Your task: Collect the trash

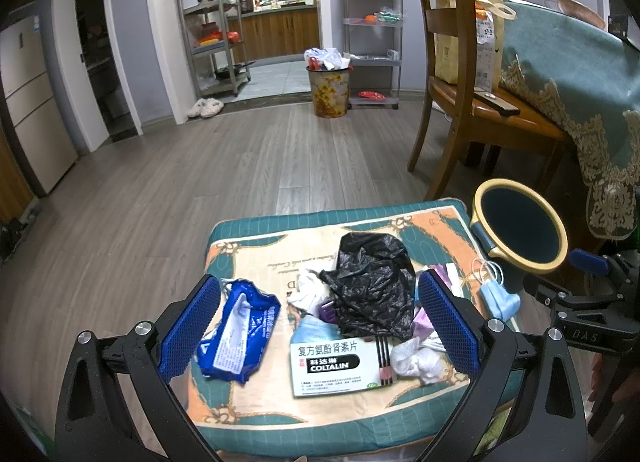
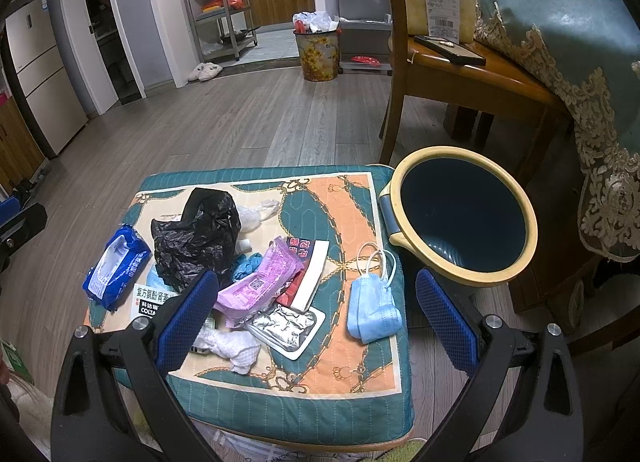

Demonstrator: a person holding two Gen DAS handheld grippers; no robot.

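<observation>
Trash lies on a patterned cushion: a black plastic bag, a blue wipes pack, a white COLTALIN box, crumpled tissue, a pink wrapper, a foil blister and a blue face mask. A small dark bin with a yellow rim stands right of the cushion. My left gripper is open above the pile. My right gripper is open over the foil and mask.
A wooden chair with a paper bag and a phone stands behind the bin. A table with a green lace cloth is at the right. A full flowered trash can stands far back on the wood floor.
</observation>
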